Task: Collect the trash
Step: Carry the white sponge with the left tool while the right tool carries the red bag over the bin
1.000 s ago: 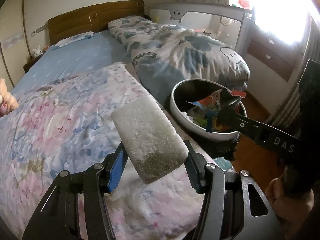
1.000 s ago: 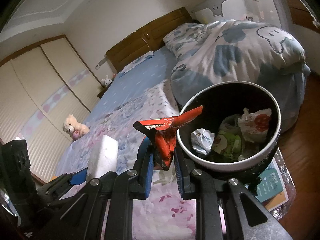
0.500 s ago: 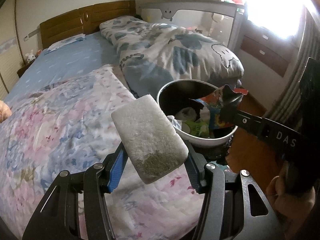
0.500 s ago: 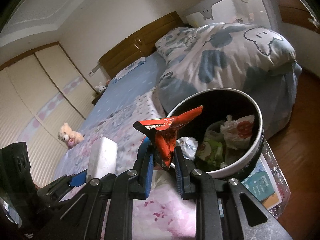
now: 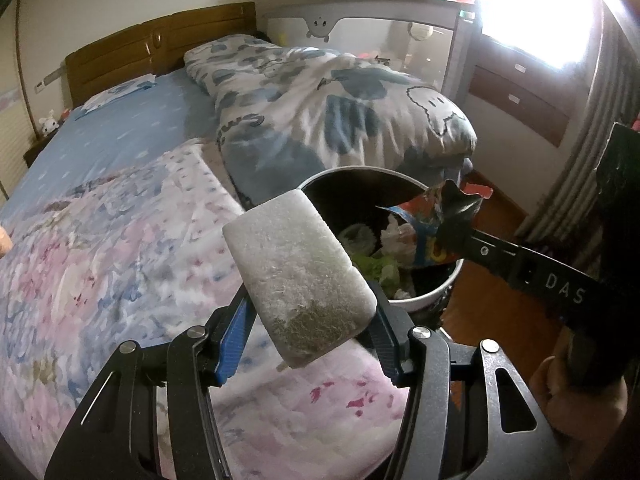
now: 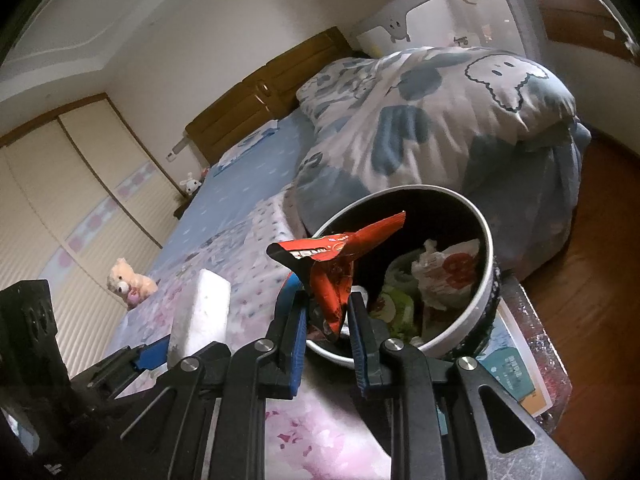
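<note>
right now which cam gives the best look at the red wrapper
The right wrist view: the red wrapper sits centered and close, pinched in the right gripper just before the trash bin. The left wrist view catches it only from the side, part shadowed, over the bin's opening.

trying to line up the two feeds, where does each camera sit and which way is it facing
Left wrist: sits on the left gripper, looking down its fingers across the bed to the trash bin; shows its jaws clamping a white sponge, plus the right gripper and a hand.
Right wrist: sits on the right gripper, facing the bin; its jaws pinch a red wrapper.
Shared: bed, bin, sponge, wrapper.
</note>
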Tool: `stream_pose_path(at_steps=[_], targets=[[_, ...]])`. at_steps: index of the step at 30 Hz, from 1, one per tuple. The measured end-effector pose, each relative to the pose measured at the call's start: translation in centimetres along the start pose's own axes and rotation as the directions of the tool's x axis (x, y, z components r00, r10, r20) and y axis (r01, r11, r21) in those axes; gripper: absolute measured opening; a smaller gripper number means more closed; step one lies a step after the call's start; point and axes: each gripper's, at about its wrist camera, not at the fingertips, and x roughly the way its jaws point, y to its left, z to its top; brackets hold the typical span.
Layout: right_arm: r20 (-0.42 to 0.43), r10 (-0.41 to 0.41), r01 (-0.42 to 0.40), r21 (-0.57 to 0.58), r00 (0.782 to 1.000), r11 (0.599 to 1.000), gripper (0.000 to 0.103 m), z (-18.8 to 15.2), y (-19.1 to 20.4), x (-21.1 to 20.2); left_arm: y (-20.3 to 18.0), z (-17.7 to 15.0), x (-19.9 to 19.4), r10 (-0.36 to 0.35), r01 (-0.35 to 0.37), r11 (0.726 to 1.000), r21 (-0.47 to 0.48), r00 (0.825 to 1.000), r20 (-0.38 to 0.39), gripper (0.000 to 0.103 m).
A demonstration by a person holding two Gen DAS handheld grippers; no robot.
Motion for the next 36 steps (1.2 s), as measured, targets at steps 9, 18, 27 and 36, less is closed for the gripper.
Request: stream_pose_path(at_steps=[9,18,27,36], targets=[[0.007,-0.021,0.021,0.014,1.0,1.0,0.02,0.8,-1.4,-0.3,-1.4,1.0,0.9,-0.011,0.011,1.0,0.022,1.0,-0.002,0.054],[0.004,-0.028,0.027,0.035,1.0,0.999,0.02,1.5,-2.7,-0.2,-2.3,1.7,1.7,-0.016,0.016,0.999,0.035,1.0,-0.007,0.054],[-0.007,-0.03,0.03,0.053,1.0,0.998,0.02,2.0,-3.5,0.3,-3.1,2.6,2.5,-0.017,0.017,0.999,0.047,1.0,-0.006,0.054],[-0.009,-0.035,0.036,0.056,0.999,0.998,0.02,3.0,-4.0,0.8,-3.2,3.1,3.6,-0.015,0.015,0.999,0.043,1.0,-0.019,0.054]])
